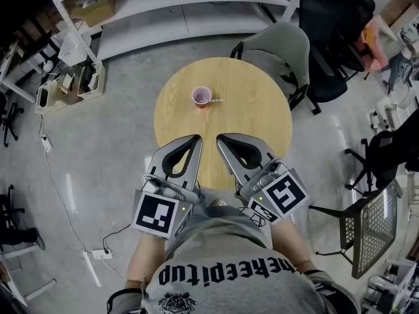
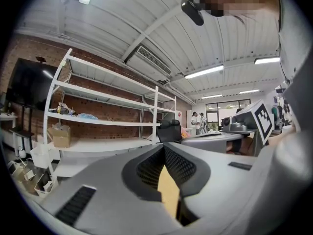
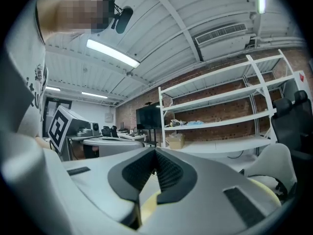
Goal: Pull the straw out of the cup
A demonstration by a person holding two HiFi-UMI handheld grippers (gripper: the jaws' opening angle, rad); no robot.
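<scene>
The left tongs (image 1: 196, 138) and right tongs (image 1: 220, 138) are hovering closed and empty over the worktop's (image 1: 262, 123) near edge, while the cup (image 1: 201, 97) is standing well beyond them, its light, bendable straw (image 1: 215, 101) likely needing a gentle pinch near its jutting end.

T-shirt (image 1: 226, 241): grey, black lettering | left hand-held gripper (image 1: 196, 138), right hand-held gripper (image 1: 220, 138): grey, marker cubes (image 1: 157, 214)

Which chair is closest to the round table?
The light grey chair, right at the table's far right edge. The black chair stands behind it; the mesh chair sits apart.
</scene>
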